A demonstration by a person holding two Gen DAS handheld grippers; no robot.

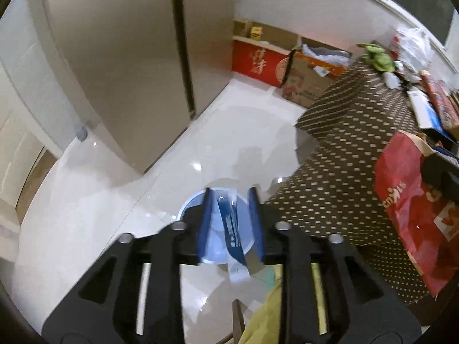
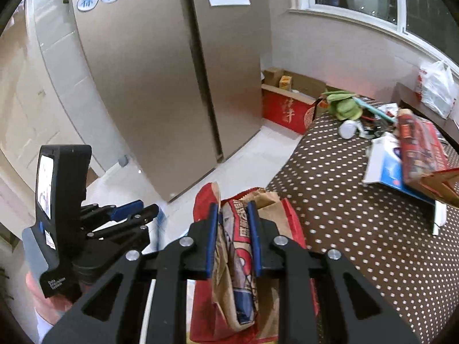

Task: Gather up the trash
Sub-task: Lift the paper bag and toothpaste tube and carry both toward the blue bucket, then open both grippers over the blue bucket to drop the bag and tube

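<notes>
We judge the drop-off step: our left gripper (image 1: 231,223), jaws parted around a loose blue-and-white wrapper (image 1: 232,229), hangs over the pale blue bin (image 1: 189,205) on the floor, while the right gripper (image 2: 233,238) pinches a crumpled paper bag (image 2: 235,272) above the desk (image 2: 358,215), next needing carrying binward.

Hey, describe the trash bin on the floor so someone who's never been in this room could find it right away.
Start at the tall beige fridge and look across the white tiled floor toward the table with the brown polka-dot cloth. The bin stands on the floor by the table's corner. It is the only round, pale blue container; the other containers are cardboard boxes.
</notes>
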